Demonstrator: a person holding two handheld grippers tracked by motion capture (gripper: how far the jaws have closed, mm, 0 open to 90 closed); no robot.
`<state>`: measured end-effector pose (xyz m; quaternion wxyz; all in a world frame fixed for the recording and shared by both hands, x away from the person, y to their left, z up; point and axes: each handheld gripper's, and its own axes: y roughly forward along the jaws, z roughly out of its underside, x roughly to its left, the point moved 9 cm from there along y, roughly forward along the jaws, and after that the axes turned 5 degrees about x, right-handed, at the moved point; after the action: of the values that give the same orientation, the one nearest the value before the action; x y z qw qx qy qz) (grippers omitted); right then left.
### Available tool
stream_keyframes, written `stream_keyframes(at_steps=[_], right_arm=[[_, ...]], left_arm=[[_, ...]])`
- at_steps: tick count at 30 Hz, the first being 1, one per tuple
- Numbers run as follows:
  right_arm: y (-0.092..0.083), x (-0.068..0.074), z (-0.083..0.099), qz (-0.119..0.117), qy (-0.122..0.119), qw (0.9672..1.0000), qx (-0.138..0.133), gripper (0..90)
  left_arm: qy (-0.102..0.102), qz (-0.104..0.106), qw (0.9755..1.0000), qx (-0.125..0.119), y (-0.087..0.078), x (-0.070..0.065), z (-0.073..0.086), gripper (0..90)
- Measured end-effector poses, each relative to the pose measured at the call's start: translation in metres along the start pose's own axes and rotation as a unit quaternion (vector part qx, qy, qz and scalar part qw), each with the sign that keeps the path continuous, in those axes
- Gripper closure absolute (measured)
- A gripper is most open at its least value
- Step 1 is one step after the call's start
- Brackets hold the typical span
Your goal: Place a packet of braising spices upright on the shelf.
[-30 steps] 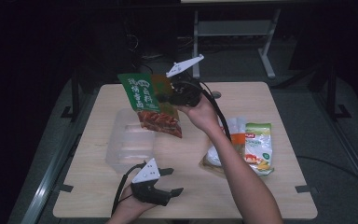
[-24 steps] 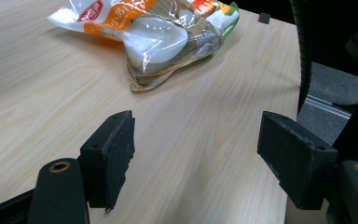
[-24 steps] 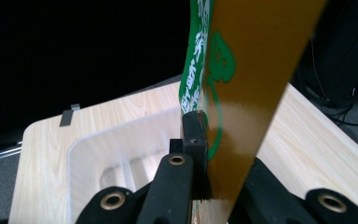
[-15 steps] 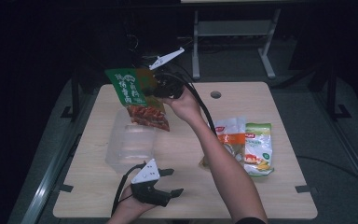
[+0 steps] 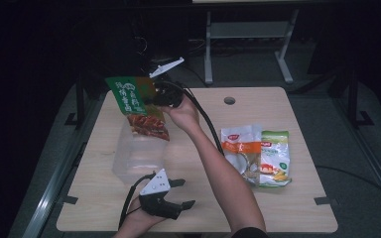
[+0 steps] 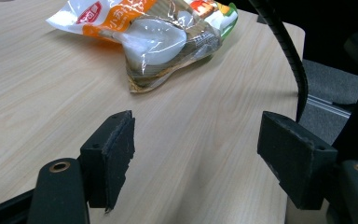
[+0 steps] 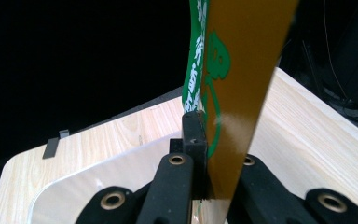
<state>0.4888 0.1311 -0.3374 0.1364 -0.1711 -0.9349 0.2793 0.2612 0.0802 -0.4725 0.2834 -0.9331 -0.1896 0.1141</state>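
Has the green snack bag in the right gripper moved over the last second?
Yes. The green snack bag, clamped in the right gripper, has shifted left in the high view, away from the round hole in the tabletop, and now hangs above the clear plastic container.

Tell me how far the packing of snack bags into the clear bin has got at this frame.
Done: nothing is visibly inside the clear bin yet. In hand: the right gripper is shut on the green snack bag, hanging above the bin. Left: lowering and releasing it, then the two bags on the table, the orange bag and yellow-green bag. The left gripper rests open.
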Motion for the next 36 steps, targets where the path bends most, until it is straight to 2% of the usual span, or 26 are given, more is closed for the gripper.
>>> stream_keyframes(at_steps=[3, 8, 15, 21, 27, 30, 36], right_arm=[[0.009, -0.001, 0.001, -0.002, 0.007, 1.0000, -0.002, 89.8], [0.016, -0.005, 0.000, -0.006, 0.018, 0.9997, -0.015, 89.8], [0.026, -0.011, 0.007, 0.003, 0.023, 0.9997, -0.001, 89.7], [0.032, -0.017, 0.011, 0.006, 0.039, 0.9992, -0.010, 89.7], [0.041, -0.019, 0.022, 0.020, 0.029, 0.9993, 0.012, 89.6], [0.042, -0.022, 0.026, 0.016, 0.041, 0.9990, 0.007, 89.6], [0.040, -0.027, 0.034, 0.020, 0.038, 0.9990, 0.013, 89.4]], left_arm=[[0.003, -0.001, 1.0000, -0.001, 0.000, 0.001, 0.000, 27.2], [-0.002, 0.000, 1.0000, -0.005, -0.001, 0.000, -0.001, 27.2], [0.002, 0.001, 1.0000, -0.001, -0.001, 0.000, -0.001, 27.2], [0.004, 0.000, 1.0000, -0.001, -0.001, 0.002, -0.001, 27.2], [0.003, 0.000, 1.0000, -0.001, -0.001, 0.001, -0.001, 27.2], [0.002, 0.000, 1.0000, -0.002, -0.001, 0.002, -0.001, 27.2], [0.003, -0.001, 1.0000, 0.000, 0.000, 0.003, -0.001, 27.2]])
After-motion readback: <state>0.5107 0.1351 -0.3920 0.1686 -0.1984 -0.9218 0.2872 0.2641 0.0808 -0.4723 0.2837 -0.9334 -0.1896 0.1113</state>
